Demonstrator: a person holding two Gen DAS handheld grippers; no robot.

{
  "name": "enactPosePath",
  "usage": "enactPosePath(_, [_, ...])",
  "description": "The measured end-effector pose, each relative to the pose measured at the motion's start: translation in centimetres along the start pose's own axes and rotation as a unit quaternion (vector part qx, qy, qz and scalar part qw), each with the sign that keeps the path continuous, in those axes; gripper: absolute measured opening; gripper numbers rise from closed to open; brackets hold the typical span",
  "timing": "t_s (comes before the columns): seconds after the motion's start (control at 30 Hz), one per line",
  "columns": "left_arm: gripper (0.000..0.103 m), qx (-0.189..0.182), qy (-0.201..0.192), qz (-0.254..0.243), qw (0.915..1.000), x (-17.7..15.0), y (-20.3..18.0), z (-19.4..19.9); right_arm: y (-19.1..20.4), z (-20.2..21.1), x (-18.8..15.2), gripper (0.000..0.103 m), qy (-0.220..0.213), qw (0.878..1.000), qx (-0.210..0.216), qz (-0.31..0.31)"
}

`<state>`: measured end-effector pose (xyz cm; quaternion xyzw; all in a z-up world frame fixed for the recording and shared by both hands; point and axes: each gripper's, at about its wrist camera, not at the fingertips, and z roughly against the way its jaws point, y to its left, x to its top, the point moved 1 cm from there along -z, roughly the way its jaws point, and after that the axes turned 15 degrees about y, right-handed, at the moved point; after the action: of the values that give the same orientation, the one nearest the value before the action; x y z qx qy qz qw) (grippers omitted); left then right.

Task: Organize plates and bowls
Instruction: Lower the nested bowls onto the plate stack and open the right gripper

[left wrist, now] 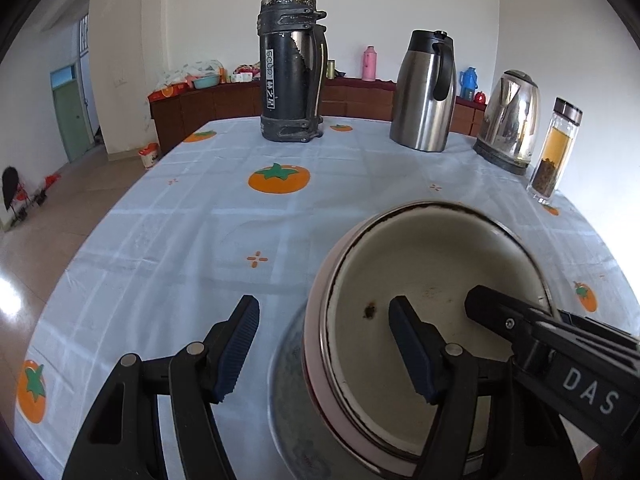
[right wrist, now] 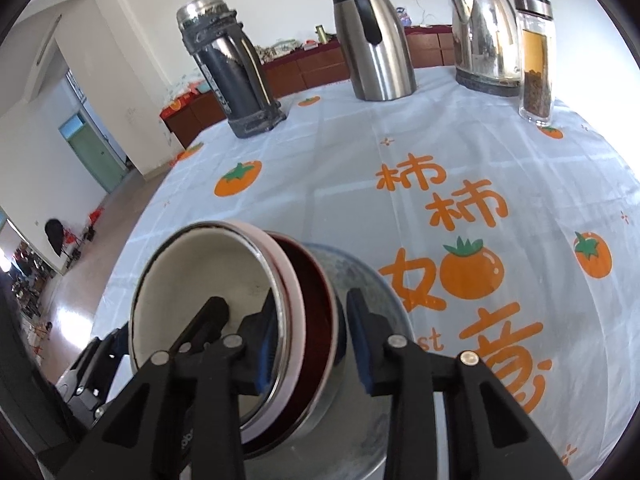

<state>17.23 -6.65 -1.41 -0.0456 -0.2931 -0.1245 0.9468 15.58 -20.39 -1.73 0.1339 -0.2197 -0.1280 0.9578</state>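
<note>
A pink bowl [left wrist: 420, 272] with a cream inside and a steel rim sits tilted in a dark red bowl [right wrist: 314, 280]. Both rest on a blue-patterned plate [right wrist: 362, 274] near the table's front. My right gripper [right wrist: 312, 296] straddles both rims, one pad inside the pink bowl and one outside the red bowl, close against them. One of its black fingers [left wrist: 500, 312] shows in the left wrist view. My left gripper [left wrist: 324, 304] stands wide open across the pink bowl's near wall, one finger [right wrist: 212, 316] inside and the other outside, clear of the wall.
On the far side of the persimmon-print tablecloth [left wrist: 200, 240] stand a black vacuum flask [left wrist: 290, 68], a steel jug [left wrist: 426, 92], a steel kettle [left wrist: 510, 120] and a glass tea bottle [left wrist: 556, 148]. The table's edge curves away at the left, with floor beyond.
</note>
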Motion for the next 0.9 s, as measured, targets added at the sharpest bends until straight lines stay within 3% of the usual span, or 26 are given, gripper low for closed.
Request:
enactPosePath(0.13, [0.069, 0.002, 0.002, -0.008, 1.0000, -0.1, -0.2, 0.1, 0.1, -0.1, 0.1, 0.026, 0.020, 1.000, -0.001, 0.002])
enactPosePath(0.5, [0.069, -0.023, 0.026, -0.038, 0.9987, -0.9, -0.7, 0.8, 0.1, 0.8, -1.0, 0.026, 0.053, 0.998, -0.024, -0.009])
enactPosePath(0.73, [0.070, -0.031, 0.023, -0.044, 0.9983, -1.3, -0.5, 1.1, 0.4, 1.4, -2.1, 0.028, 0.021, 0.999, -0.029, 0.001])
enactPosePath(0.8, [0.070, -0.034, 0.017, -0.039, 0.9985, -1.2, 0.0, 1.4, 0.2, 1.5, -2.4, 0.031, 0.009, 1.000, -0.005, -0.001])
enactPosePath(0.9, [0.070, -0.054, -0.004, -0.029, 0.9981, -0.8, 0.8, 2.5, -0.7, 2.6, -3.2, 0.044, -0.040, 0.997, 0.059, -0.006])
